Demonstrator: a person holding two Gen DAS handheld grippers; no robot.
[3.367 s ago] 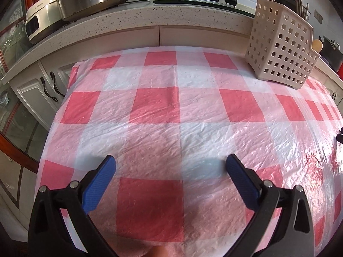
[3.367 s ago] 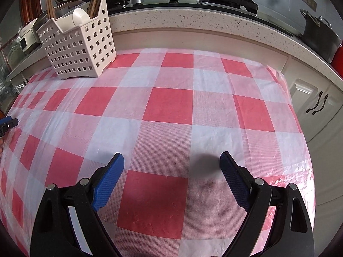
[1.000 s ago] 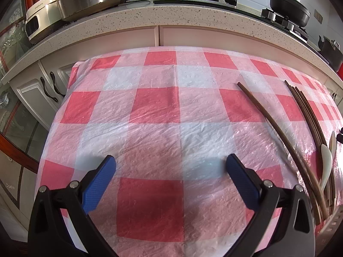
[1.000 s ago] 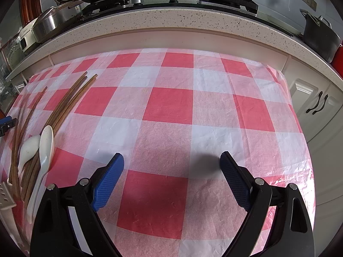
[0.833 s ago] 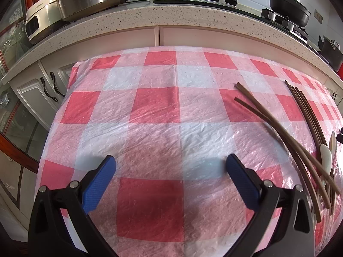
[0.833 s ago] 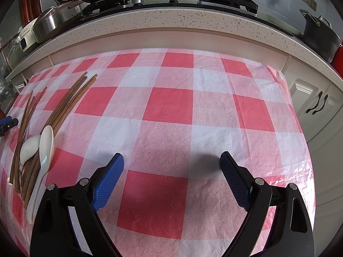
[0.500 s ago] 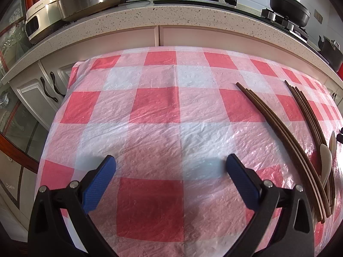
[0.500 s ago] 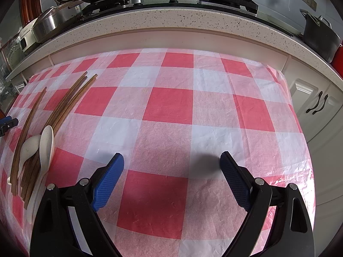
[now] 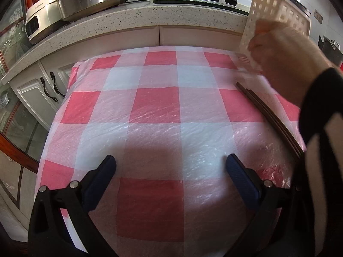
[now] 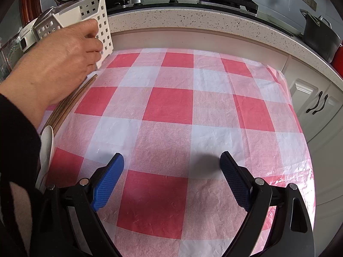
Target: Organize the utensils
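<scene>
A bare hand (image 10: 62, 64) in a black sleeve (image 10: 17, 145) covers most of the brown chopsticks (image 10: 70, 105) at 9 o'clock in the right view; only their round, thin ends show. The white plastic basket (image 10: 94, 21), full of square holes, is gripped by this hand at 10 o'clock, tilted, its bottom hidden. A smooth white spoon (image 10: 46, 147) is partly cut off by the sleeve. The left gripper (image 9: 171, 167) and the right gripper (image 10: 171, 167) both stand wide apart and hold nothing, over the shiny checked plastic tablecloth (image 10: 171, 107).
</scene>
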